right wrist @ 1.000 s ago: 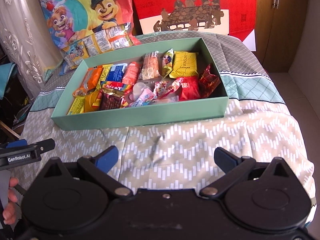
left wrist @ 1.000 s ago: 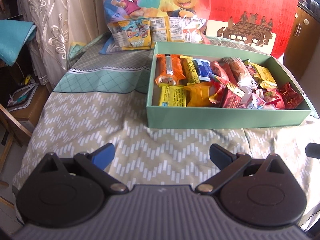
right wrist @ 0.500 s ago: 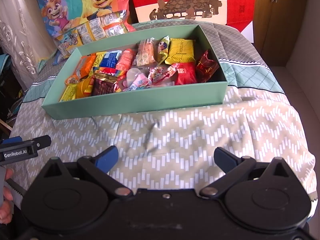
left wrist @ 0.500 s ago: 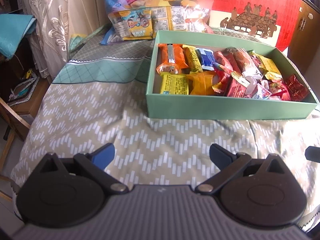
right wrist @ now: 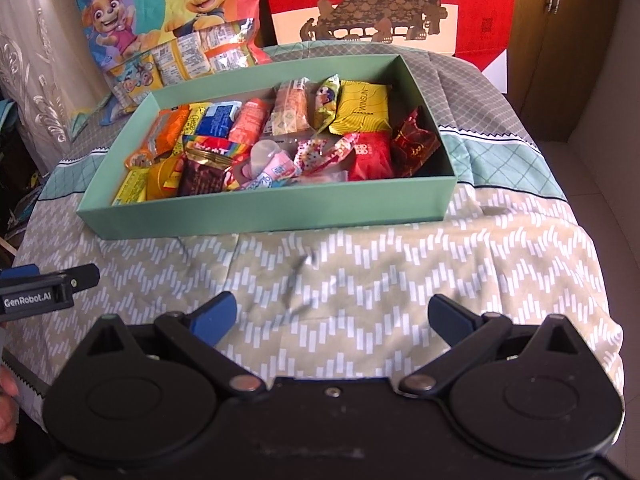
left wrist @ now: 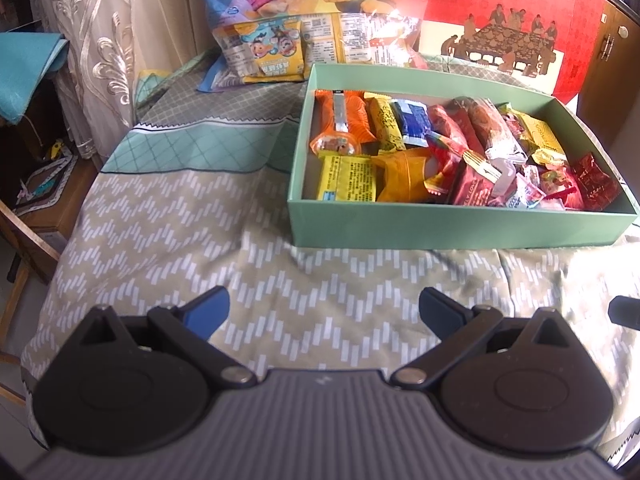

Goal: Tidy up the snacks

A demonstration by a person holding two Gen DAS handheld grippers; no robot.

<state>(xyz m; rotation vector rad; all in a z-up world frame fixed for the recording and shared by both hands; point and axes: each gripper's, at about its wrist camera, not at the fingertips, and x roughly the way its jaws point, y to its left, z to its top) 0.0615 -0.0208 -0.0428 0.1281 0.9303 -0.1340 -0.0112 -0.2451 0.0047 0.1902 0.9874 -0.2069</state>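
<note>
A pale green box (left wrist: 452, 228) (right wrist: 272, 210) sits on the patterned cloth, filled with several wrapped snacks (left wrist: 436, 148) (right wrist: 280, 140) in orange, yellow, blue and red. Both grippers hang over the cloth in front of the box, well short of it. My left gripper (left wrist: 324, 312) is open with nothing between its blue-tipped fingers. My right gripper (right wrist: 332, 316) is open too and holds nothing. The left gripper's side (right wrist: 44, 286) shows at the left edge of the right wrist view.
A cartoon-printed snack bag (left wrist: 296, 40) (right wrist: 168, 28) and a red gift box (left wrist: 516, 20) (right wrist: 384, 4) stand behind the green box. Curtain (left wrist: 96, 52) and wooden furniture (left wrist: 32, 216) lie left; a wooden cabinet (right wrist: 568, 48) stands right. The cloth drops off at the table's edges.
Both views have tilted and shifted a little, so the green box sits slightly differently in frame. Both grippers remain open and empty; the snacks have not moved.
</note>
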